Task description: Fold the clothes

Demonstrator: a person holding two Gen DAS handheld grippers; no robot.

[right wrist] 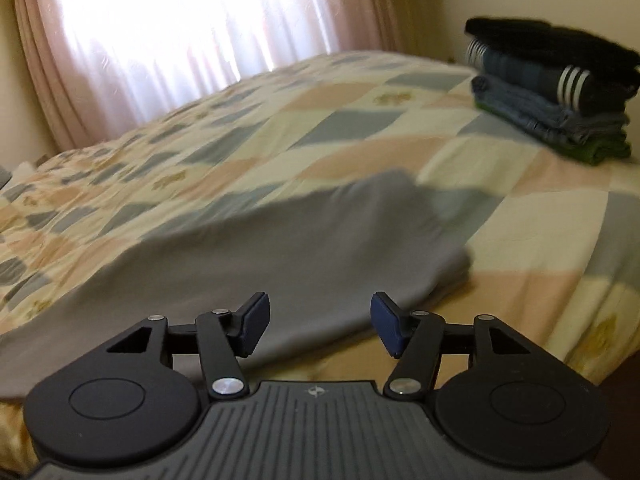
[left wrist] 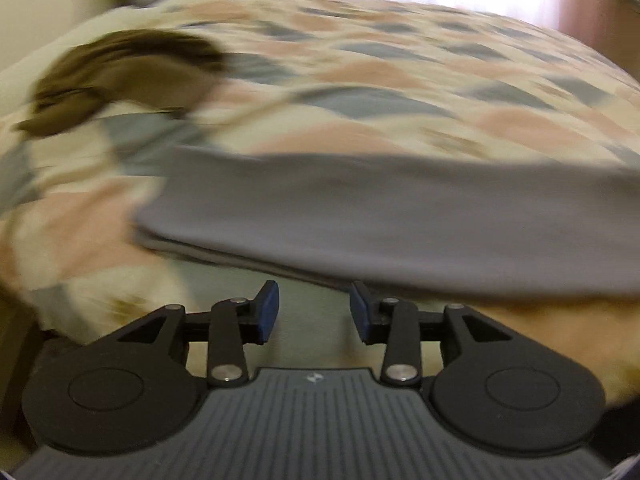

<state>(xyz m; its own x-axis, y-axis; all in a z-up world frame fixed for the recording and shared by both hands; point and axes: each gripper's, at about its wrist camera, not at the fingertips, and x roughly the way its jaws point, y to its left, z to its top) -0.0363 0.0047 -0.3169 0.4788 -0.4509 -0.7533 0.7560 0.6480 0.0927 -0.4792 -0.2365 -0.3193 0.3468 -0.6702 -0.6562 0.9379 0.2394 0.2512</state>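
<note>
Both grippers hover low over the near edge of a bed, each with its jaws spread apart and holding nothing. In the left wrist view, the left gripper [left wrist: 314,312] sits just short of the near hem of a grey garment [left wrist: 380,216], its blue pads [left wrist: 267,312] clear of the cloth, with a strip of pale bedding showing between them. In the right wrist view, the right gripper [right wrist: 318,326] is set over the garment's [right wrist: 280,248] near edge, the grey cloth filling the gap between the released jaws; whether the pads [right wrist: 384,324] touch it cannot be told.

The garment lies flat on the quilt [right wrist: 360,128], folded into a long band that runs across the near side of the bed, its right end doubled over into a thick rounded fold. The quilt is a patchwork of cream, pink and grey-blue patches.

Farther back on the left, a dark brown cloth [left wrist: 120,76] lies crumpled on the quilt, well apart from the grey garment and heavily blurred. Farther back on the right, a stack [right wrist: 552,88] of folded clothes stands on the bed: green at the bottom, blue denim above, dark pieces with white stripes on top. Behind the bed, pink curtains [right wrist: 168,28] hang before a bright window.
</note>
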